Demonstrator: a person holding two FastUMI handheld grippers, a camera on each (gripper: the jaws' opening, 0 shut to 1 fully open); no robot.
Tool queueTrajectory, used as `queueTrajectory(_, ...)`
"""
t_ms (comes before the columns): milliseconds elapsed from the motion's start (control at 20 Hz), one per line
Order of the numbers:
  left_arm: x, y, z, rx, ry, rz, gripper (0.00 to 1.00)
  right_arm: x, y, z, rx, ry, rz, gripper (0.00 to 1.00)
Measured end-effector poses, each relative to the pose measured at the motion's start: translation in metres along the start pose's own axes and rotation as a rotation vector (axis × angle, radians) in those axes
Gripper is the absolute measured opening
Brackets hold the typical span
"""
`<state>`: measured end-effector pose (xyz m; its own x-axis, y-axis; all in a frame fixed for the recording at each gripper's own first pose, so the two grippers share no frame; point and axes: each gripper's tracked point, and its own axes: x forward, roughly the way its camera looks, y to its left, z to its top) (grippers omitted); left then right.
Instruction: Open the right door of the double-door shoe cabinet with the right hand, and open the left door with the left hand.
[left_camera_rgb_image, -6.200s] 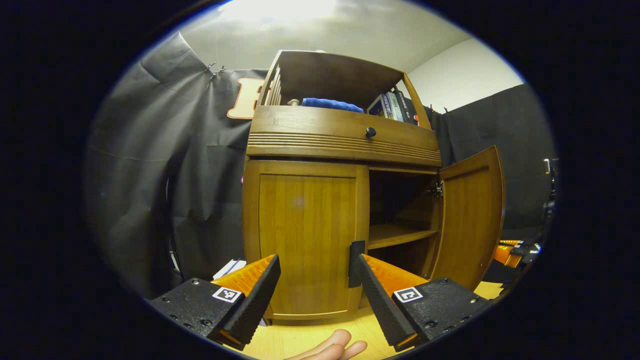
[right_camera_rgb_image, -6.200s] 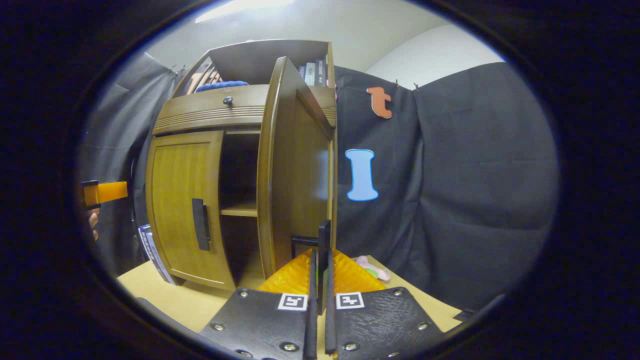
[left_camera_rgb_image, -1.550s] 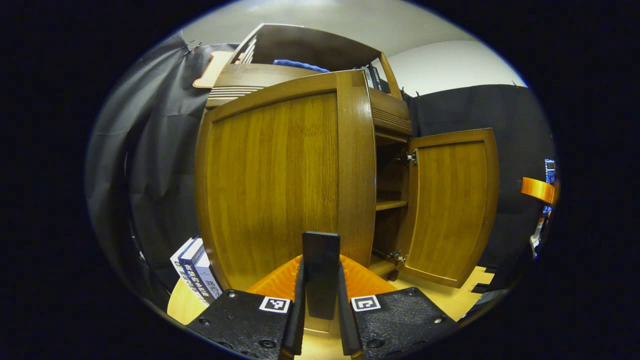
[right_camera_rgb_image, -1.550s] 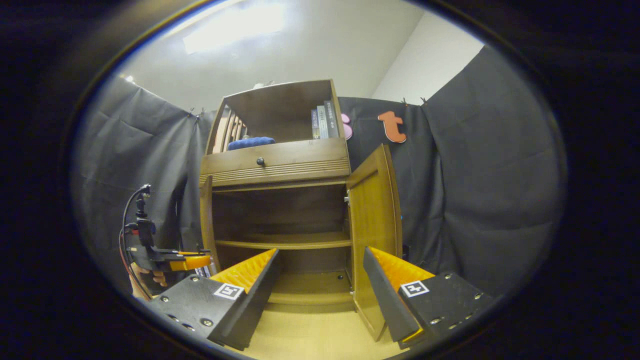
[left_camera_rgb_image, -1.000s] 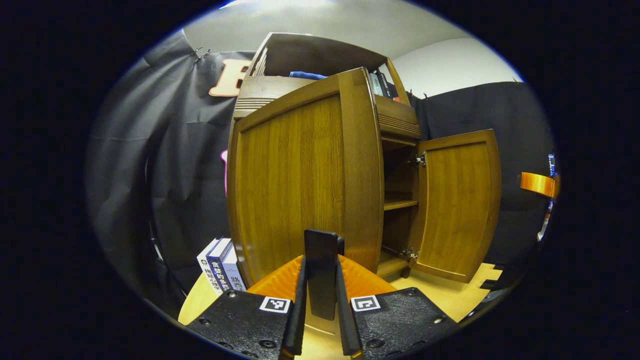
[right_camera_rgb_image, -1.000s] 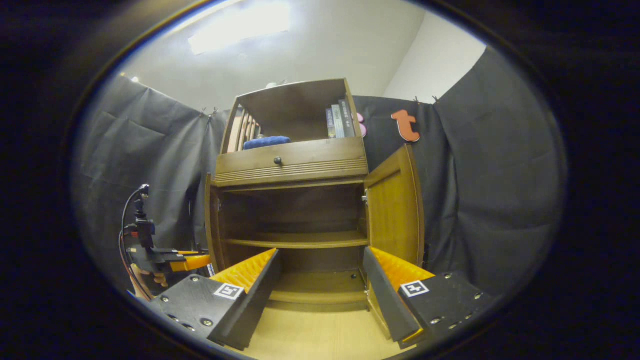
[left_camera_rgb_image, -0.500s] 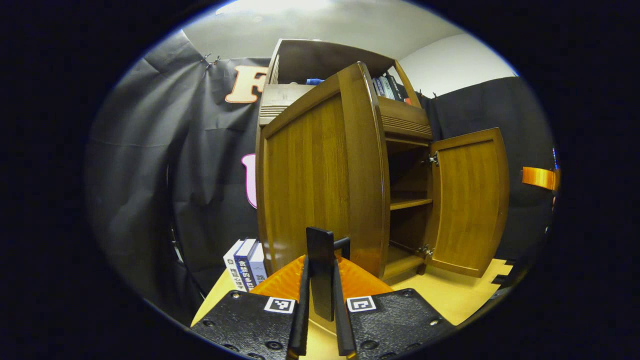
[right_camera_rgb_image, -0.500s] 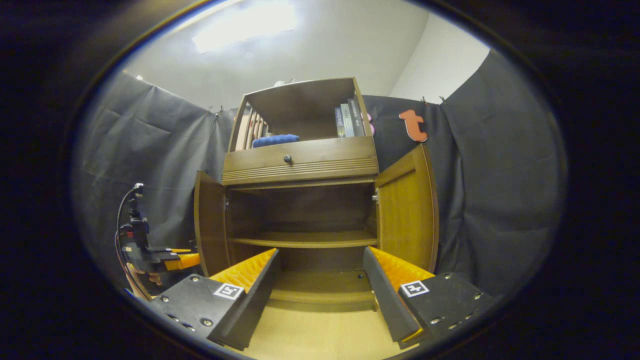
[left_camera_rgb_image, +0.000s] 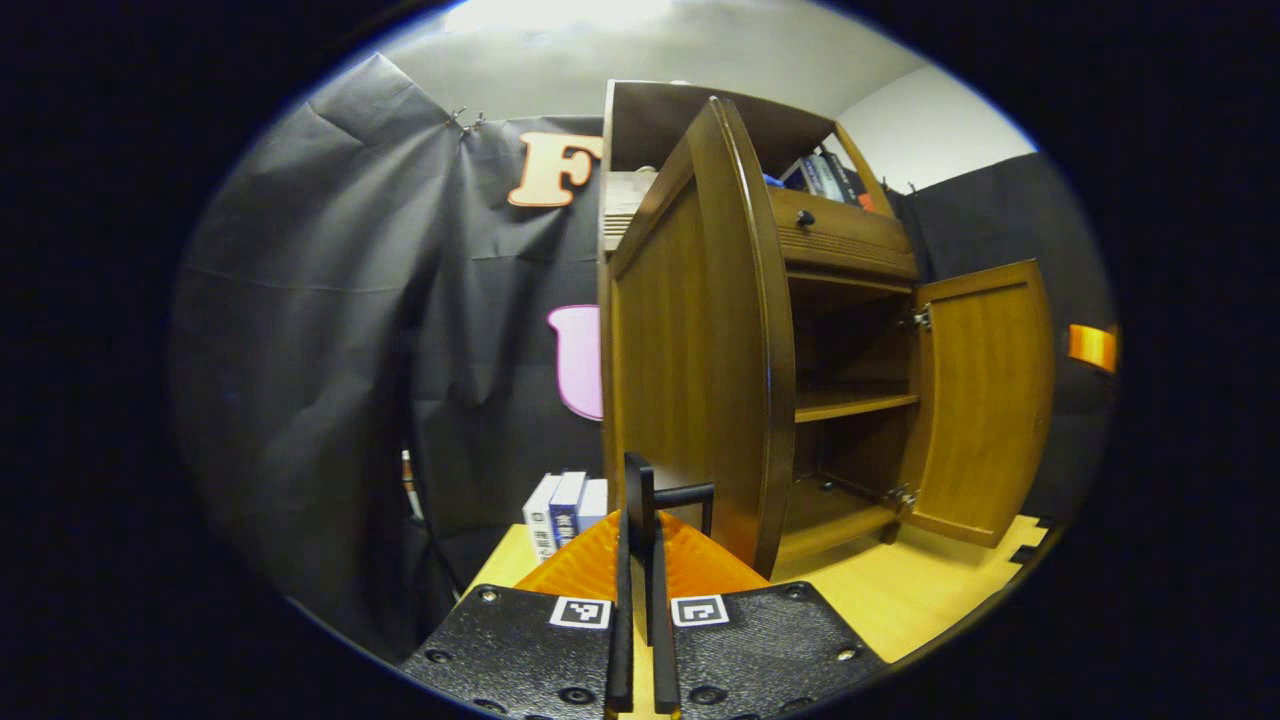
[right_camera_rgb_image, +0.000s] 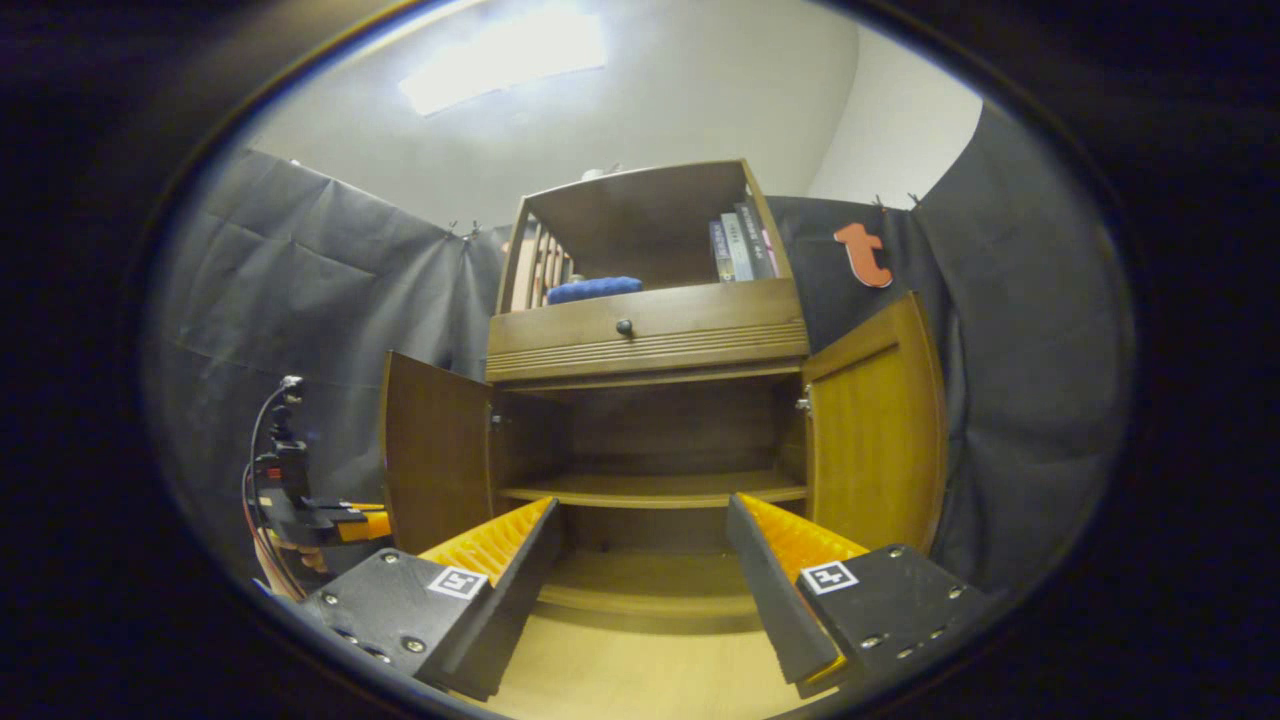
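The big shoe cabinet (right_camera_rgb_image: 645, 330) has its right door (right_camera_rgb_image: 875, 430) and left door (left_camera_rgb_image: 690, 340) both swung wide, so the job looks almost done, with the left gripper (left_camera_rgb_image: 640, 520) pinching the door handle (left_camera_rgb_image: 675, 495), the right gripper (right_camera_rgb_image: 640, 560) spread open holding nothing, and small books (left_camera_rgb_image: 565, 510) seen from the left gripper view.

Both doors stand swung out, so the shoe cabinet's (right_camera_rgb_image: 650, 340) lower bay is open from the front between the left door (right_camera_rgb_image: 432, 450) and the right door (right_camera_rgb_image: 880, 420). A shelf (right_camera_rgb_image: 650, 490) splits the bay into an upper and a lower gap. Books (left_camera_rgb_image: 565, 510) stand on the floor just left of the left door, near the cloth wall, narrowing that side. The wooden floor (right_camera_rgb_image: 640, 670) in front lies bare.
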<state>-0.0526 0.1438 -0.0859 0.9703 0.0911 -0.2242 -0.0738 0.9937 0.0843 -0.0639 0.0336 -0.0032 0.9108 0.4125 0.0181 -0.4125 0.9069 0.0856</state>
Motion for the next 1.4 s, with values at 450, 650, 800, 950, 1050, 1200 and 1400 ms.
queueTrajectory(450,0.003,0.047,-0.002,-0.038,0.033,-0.114,0.01,0.005,0.015,-0.019,-0.012,0.040,0.045,0.98)
queueTrajectory(650,0.004,0.053,0.000,-0.078,0.021,-0.175,0.01,0.004,0.006,-0.017,0.006,0.032,0.021,0.98)
queueTrajectory(800,0.004,0.053,-0.001,-0.062,0.010,-0.183,0.01,0.005,0.004,-0.023,0.005,0.049,0.013,0.98)
queueTrajectory(950,0.003,0.052,-0.002,-0.076,0.006,-0.181,0.01,0.004,0.002,-0.035,-0.006,0.080,0.013,0.98)
queueTrajectory(1050,0.001,0.048,-0.002,-0.068,-0.002,-0.178,0.03,0.003,0.003,-0.037,0.003,0.088,0.016,0.98)
queueTrajectory(1200,-0.003,0.046,-0.006,-0.059,0.022,-0.151,0.02,0.001,-0.004,-0.039,0.006,0.090,0.004,0.98)
queueTrajectory(1400,-0.013,0.049,-0.001,-0.056,0.002,-0.116,0.10,-0.004,-0.021,-0.045,0.030,0.102,-0.019,0.96)
